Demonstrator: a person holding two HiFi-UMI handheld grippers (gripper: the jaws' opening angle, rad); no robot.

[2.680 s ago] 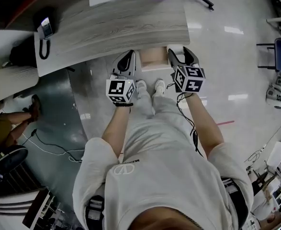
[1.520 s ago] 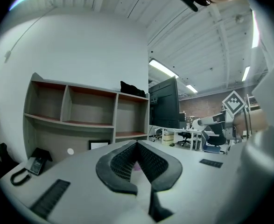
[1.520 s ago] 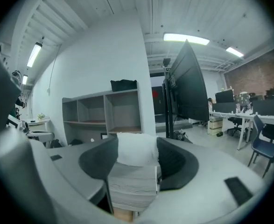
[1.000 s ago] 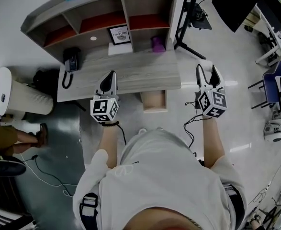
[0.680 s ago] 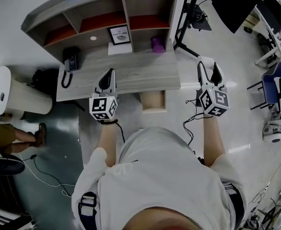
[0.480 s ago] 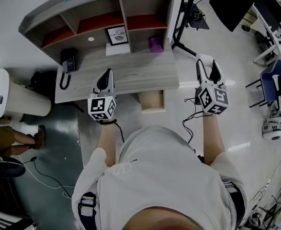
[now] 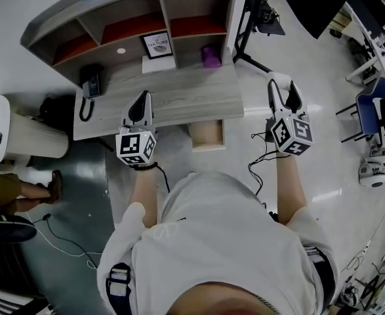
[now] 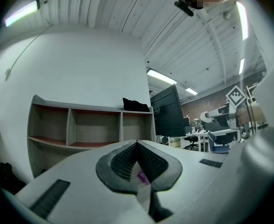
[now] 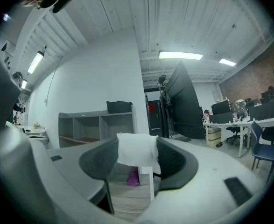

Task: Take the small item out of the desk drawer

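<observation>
Glossy office floor (image 7: 323,77). Bench (image 7: 179,100) carries a shelf (image 7: 123,28) at its back; the drawer (image 7: 207,134) stands open under the bench front. Left gripper (image 7: 141,98) is over the bench's front edge, fingers shut and empty. Right gripper (image 7: 282,87) is off the bench's right end, fingers clamped on a white item (image 9: 137,149).

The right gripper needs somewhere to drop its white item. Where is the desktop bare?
For the white item, the desk is bare across its front half, from the phone on the left to the right edge. Crowded at the back: framed sign and purple item below the shelves.
</observation>
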